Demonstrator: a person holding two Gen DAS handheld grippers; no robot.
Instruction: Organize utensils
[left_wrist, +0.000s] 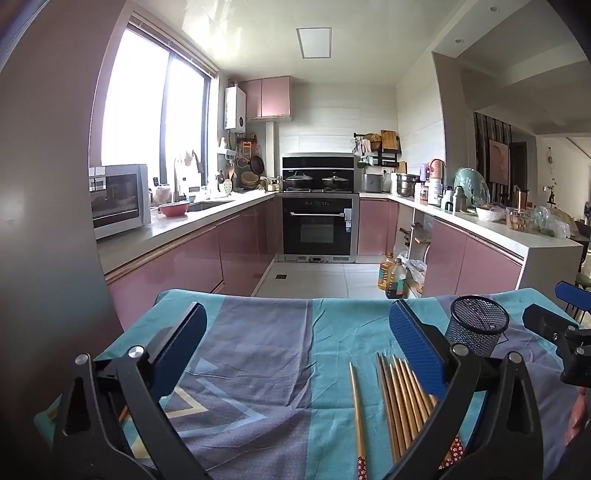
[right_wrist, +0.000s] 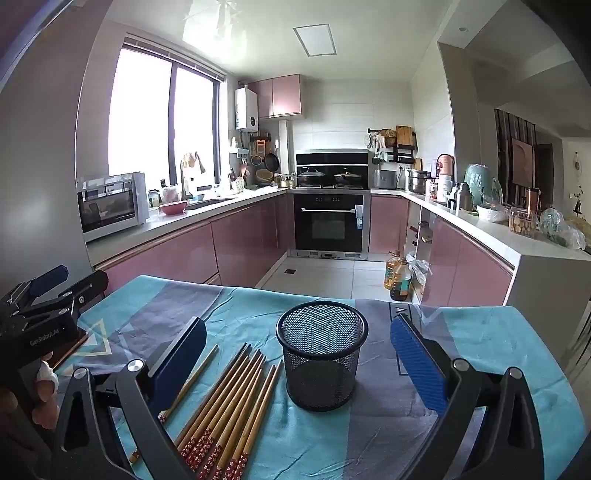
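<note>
The chopsticks (right_wrist: 225, 410) lie flat on the table in front of me, a bundle of wooden sticks with red flowered ends toward me and plain tips pointing away. One single chopstick (right_wrist: 192, 380) lies apart from the bundle, just to its left. In my left wrist view I see the same bundle (left_wrist: 400, 398) low and right of centre, partly under my right-hand finger, with the stray stick (left_wrist: 357, 417) beside it on the left.

Just right of the bundle stands the black mesh cup (right_wrist: 322, 354), upright and with nothing visible inside it. It does not touch the sticks as far as I can tell. From the left wrist view the cup (left_wrist: 478, 325) sits farther off to the right.

Everything rests on a tablecloth (right_wrist: 480, 332) of teal and grey-blue patches that covers the table.

My right gripper (right_wrist: 297, 363) is spread wide, nothing between its blue pads; the cup stands in the gap ahead of them, untouched. My left gripper (left_wrist: 299, 349) is likewise spread wide and empty, above bare cloth left of the sticks.

Beyond the table I see a kitchen with pink cabinets (right_wrist: 166, 254), a black oven (right_wrist: 328, 221) at the far end, a microwave (right_wrist: 109, 206) on the left counter and oil bottles (right_wrist: 397, 275) on the floor.
</note>
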